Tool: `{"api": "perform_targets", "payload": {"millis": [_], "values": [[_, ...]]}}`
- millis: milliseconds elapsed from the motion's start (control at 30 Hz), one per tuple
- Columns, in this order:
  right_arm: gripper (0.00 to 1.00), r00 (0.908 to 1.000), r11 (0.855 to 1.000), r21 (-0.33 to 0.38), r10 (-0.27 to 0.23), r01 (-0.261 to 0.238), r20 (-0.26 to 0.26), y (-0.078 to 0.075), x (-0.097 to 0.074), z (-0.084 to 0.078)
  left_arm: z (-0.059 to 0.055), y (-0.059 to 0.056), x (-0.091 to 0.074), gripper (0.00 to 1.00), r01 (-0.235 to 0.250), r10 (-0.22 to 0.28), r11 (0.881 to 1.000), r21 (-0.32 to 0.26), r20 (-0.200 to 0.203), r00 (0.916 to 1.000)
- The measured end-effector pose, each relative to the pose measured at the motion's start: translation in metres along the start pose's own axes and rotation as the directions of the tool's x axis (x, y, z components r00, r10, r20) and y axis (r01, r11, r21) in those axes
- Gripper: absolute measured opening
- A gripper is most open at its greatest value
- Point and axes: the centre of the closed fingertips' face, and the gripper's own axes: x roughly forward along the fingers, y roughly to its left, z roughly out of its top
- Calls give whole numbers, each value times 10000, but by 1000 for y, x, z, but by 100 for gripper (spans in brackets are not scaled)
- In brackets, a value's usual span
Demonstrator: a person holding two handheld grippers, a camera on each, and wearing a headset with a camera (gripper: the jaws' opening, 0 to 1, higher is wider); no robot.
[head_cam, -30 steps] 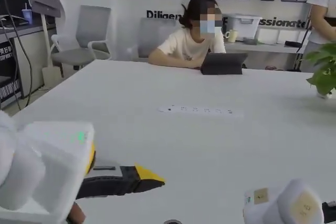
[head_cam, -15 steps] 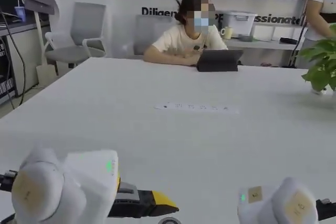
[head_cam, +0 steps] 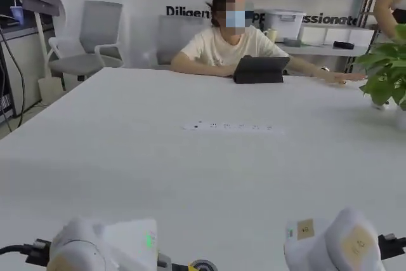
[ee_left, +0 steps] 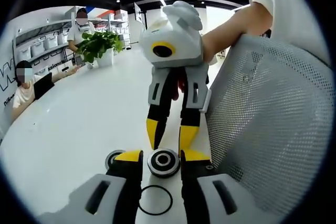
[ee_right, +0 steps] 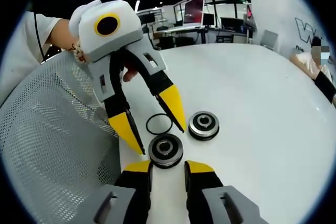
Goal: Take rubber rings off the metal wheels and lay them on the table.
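Gripper views face each other closely across one wheel [ee_left: 163, 162].

partial wall lettering [head_cam: 190, 12]: "diligen" and "ssionate"

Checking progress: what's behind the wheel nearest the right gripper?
A loose rubber ring and a second wheel on the table. A jaw of the left gripper covers the ring's edge.

Two metal wheels [ee_right: 166, 150] [ee_right: 203, 125], one loose rubber ring [ee_right: 159, 124], two hand-held grippers [ee_right: 159, 139] [ee_left: 168, 146]
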Motion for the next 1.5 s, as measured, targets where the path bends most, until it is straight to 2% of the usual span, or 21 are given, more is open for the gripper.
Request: {"api": "perform_targets", "payload": {"millis": [167,367,667,767,967,1267,1500], "values": [[21,10000,10000,-4,-1,1,2,0,0,0,-9,2,4,16,-61,60,10000,-66,-180,9998],[20,10000,10000,-50,0,0,9,1,1,0,-10,-4,6,9,216,-219,9996,-194,-111,9997],[20,10000,9999,-156,7,-8,-26,1,1,0,-11,-4,6,9,152,-149,9992,-362,73,9999],[19,10000,9996,-296,-1,-2,-93,1,2,-1,-11,-2,6,9,186,-175,9978,-644,184,9997],[17,9998,9983,-585,14,-27,-222,2,4,-3,-10,-2,8,8,122,-113,9988,-475,185,9998],[10,9993,9964,-852,-19,-12,-363,1,1,-5,-10,-1,8,8,117,-103,9983,-569,241,9997],[3,9986,9911,-1327,-188,122,-486,0,-1,-5,-10,-1,7,8,130,-112,9981,-608,300,9995]]}}
